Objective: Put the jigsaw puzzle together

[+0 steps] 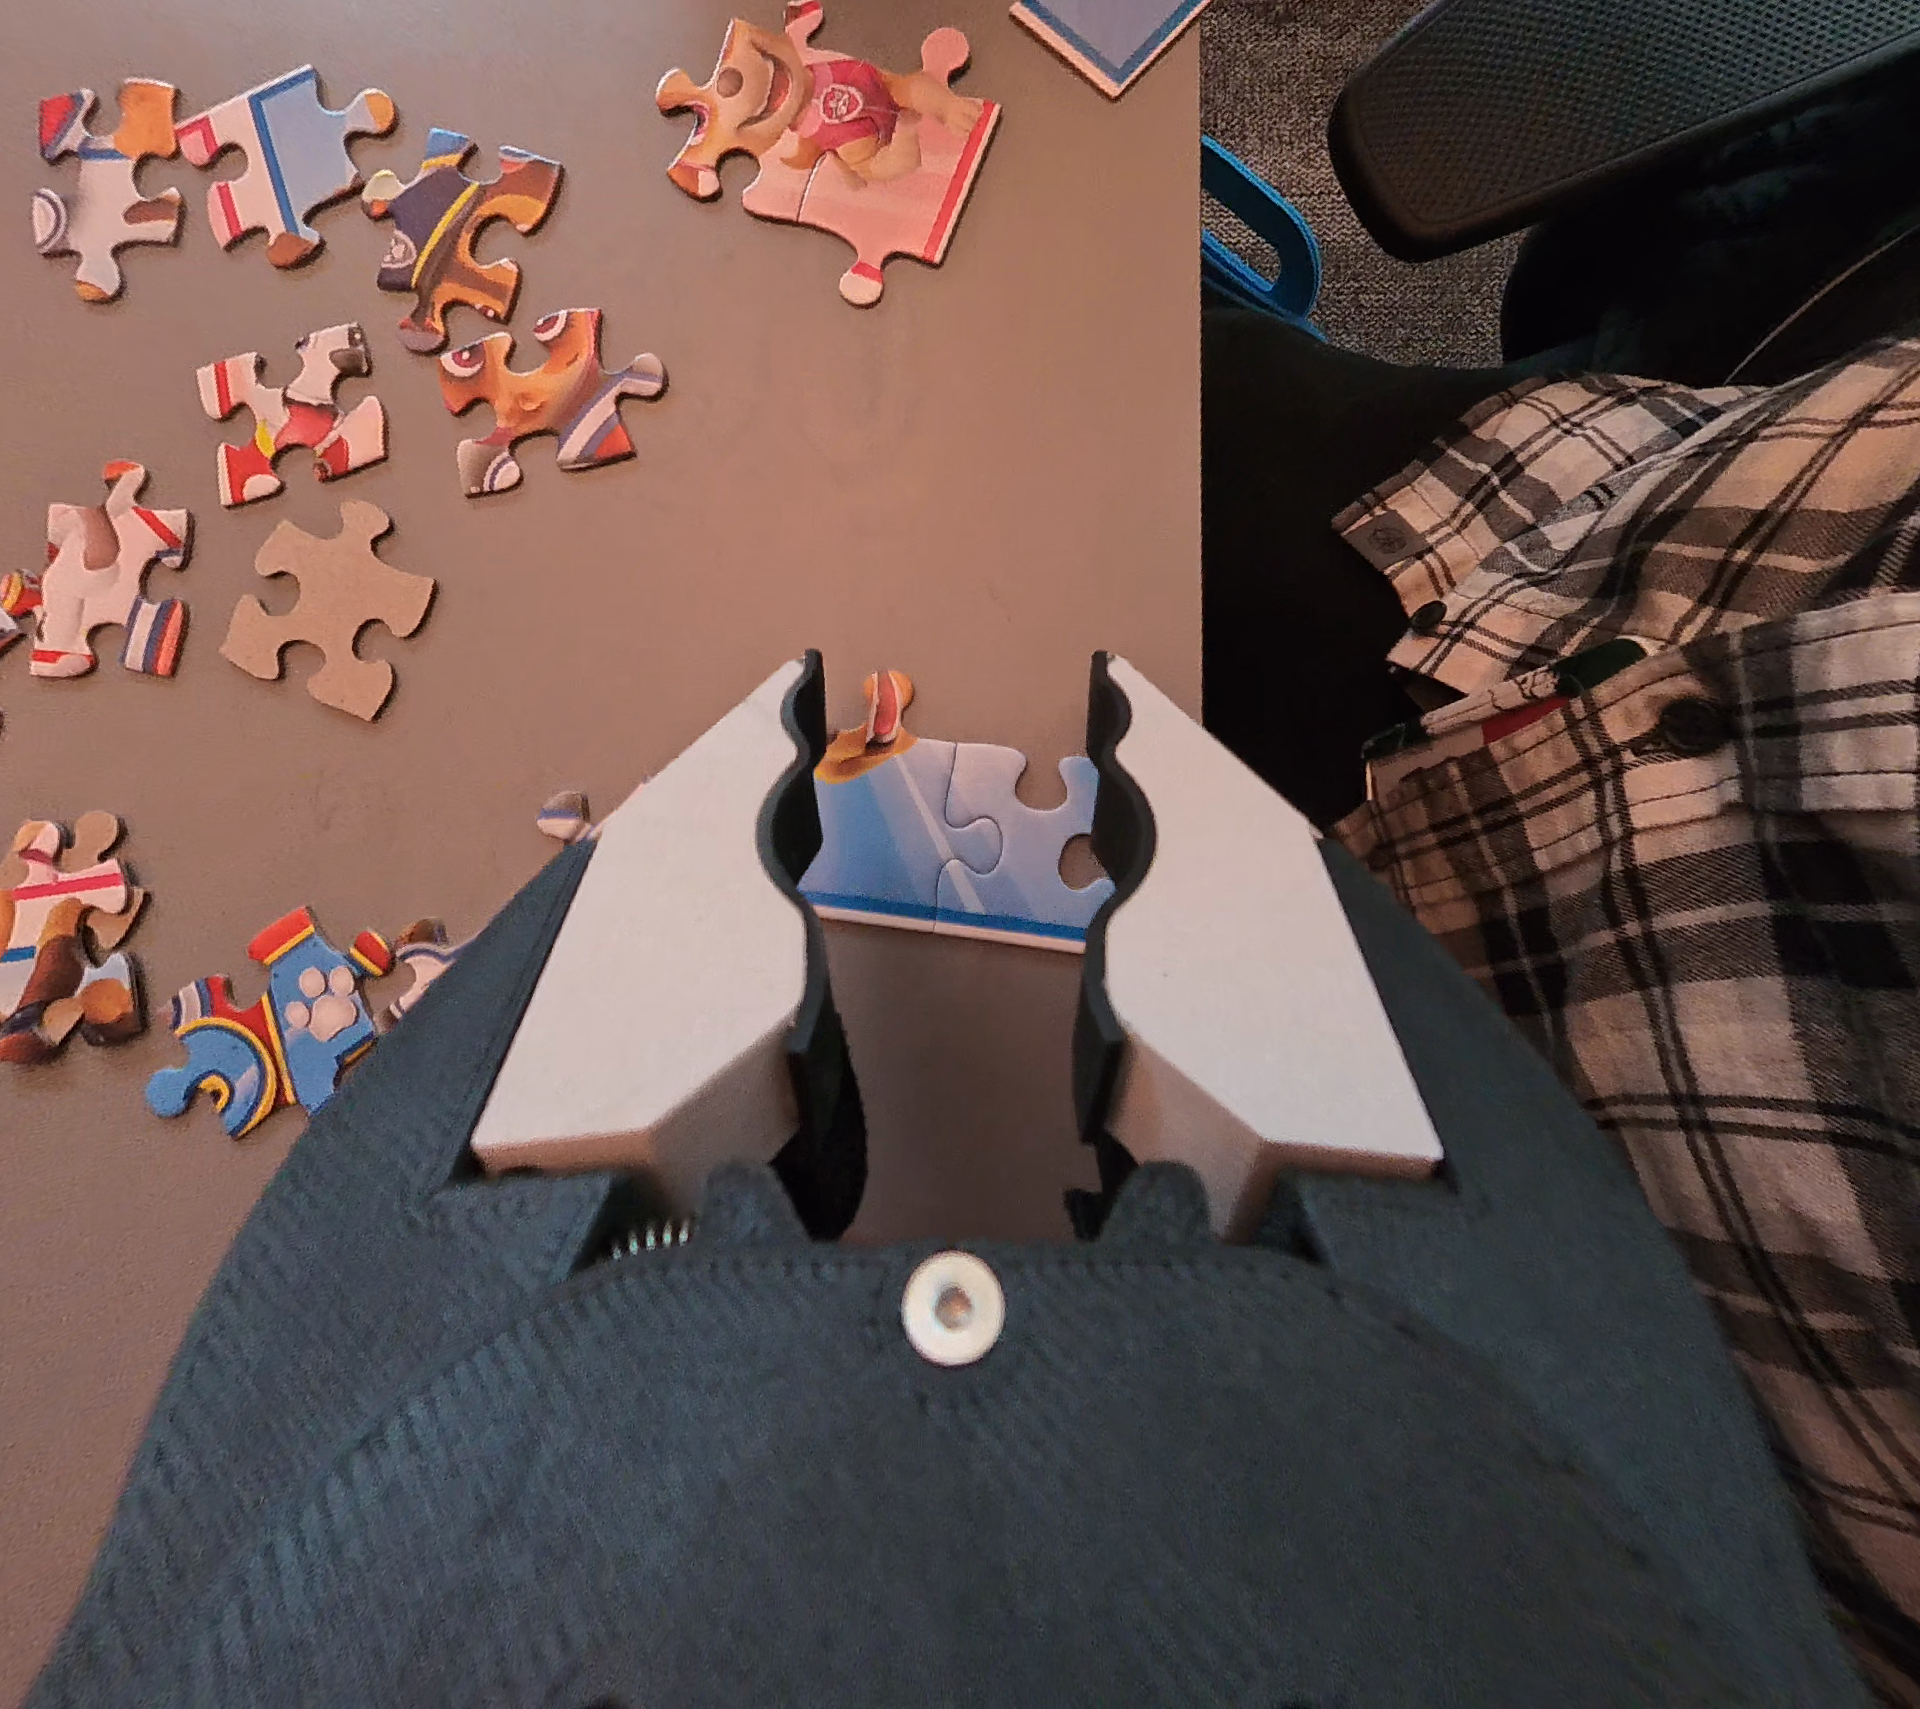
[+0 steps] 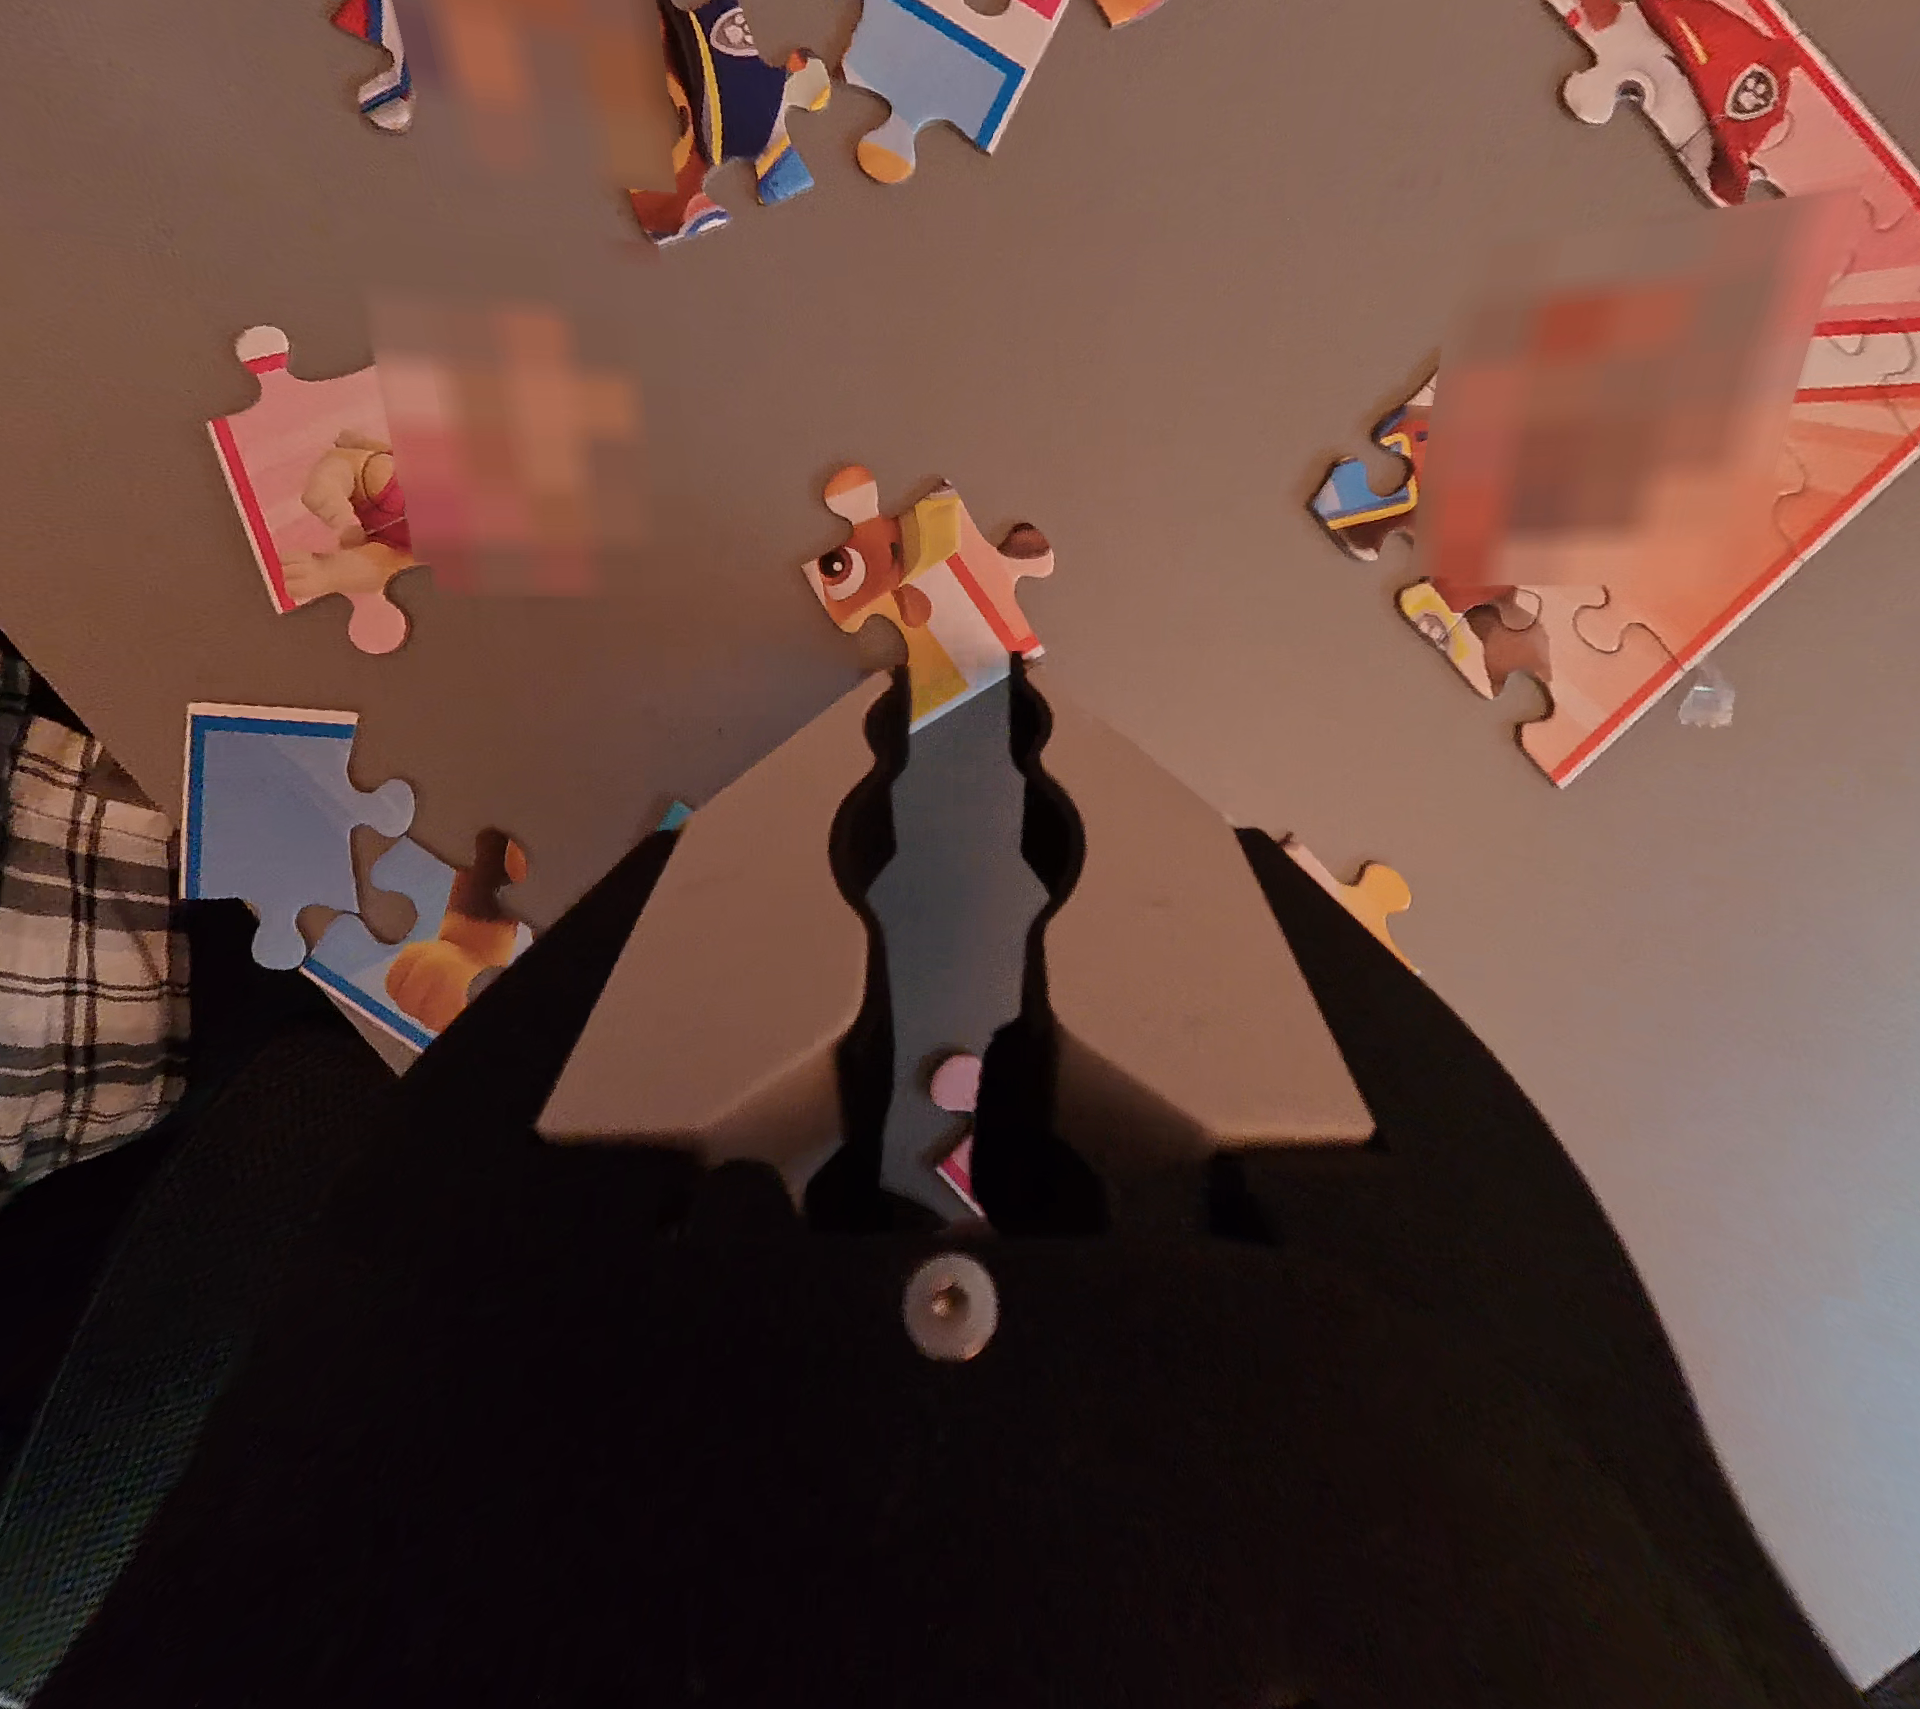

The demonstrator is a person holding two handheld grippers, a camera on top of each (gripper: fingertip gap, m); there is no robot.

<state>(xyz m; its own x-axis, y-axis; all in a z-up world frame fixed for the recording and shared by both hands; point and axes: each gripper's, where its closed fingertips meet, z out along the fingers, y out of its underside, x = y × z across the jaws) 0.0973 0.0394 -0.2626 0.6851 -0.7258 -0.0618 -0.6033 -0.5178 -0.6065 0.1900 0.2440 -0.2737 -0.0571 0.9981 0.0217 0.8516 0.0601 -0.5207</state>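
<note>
On the desk [image 1: 883,464]: loose jigsaw pieces [image 1: 312,412] are scattered (one face down).
Left claw [image 1: 954,672]: held released above a joined blue pair [image 1: 956,838].
Right claw [image 2: 961,672]: clenched on a puppy-face piece [image 2: 925,579].

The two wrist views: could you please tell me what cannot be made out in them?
- Right wrist view: mosaic patches hide much of the assembled red-bordered section.
- Right wrist view: the held piece is partly hidden between the right hand-held gripper fingers.
- Left wrist view: the blue pair is partly hidden by the left hand-held gripper.
</note>
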